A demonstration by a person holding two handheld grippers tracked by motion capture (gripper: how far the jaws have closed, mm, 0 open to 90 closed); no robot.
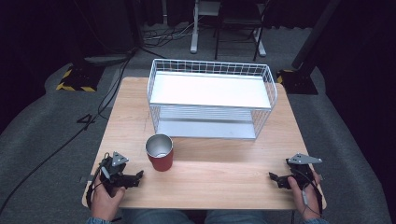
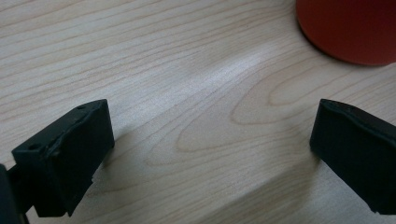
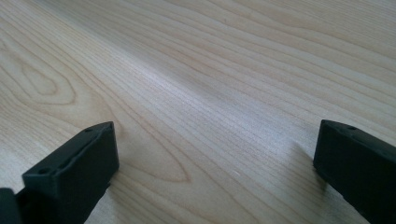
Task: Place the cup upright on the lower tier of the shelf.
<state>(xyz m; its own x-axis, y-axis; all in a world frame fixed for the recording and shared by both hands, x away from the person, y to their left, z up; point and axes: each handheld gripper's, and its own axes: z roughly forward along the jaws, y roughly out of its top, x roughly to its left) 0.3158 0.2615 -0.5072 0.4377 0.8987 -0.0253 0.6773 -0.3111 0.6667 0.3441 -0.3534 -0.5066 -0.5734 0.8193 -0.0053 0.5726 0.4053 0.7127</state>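
A red cup (image 1: pixel 159 152) with a steel-coloured inside stands upright on the wooden table (image 1: pixel 210 182), just in front of a white wire rack (image 1: pixel 211 95). My left gripper (image 1: pixel 138 177) rests near the table's front left corner, a little to the left of the cup, and points toward it. Its jaws stand wide apart over bare wood in the left gripper view, with the cup's red wall (image 2: pixel 350 28) ahead at the upper right. My right gripper (image 1: pixel 272 177) rests near the front right corner, pointing left. It is open (image 3: pixel 210 172) with nothing between the jaws.
The wire rack has a white upper shelf and a lower shelf (image 1: pixel 205 128) open toward me. Bare wood lies between the two grippers. Beyond the table are grey floor, cables (image 1: pixel 70 135) and black stands.
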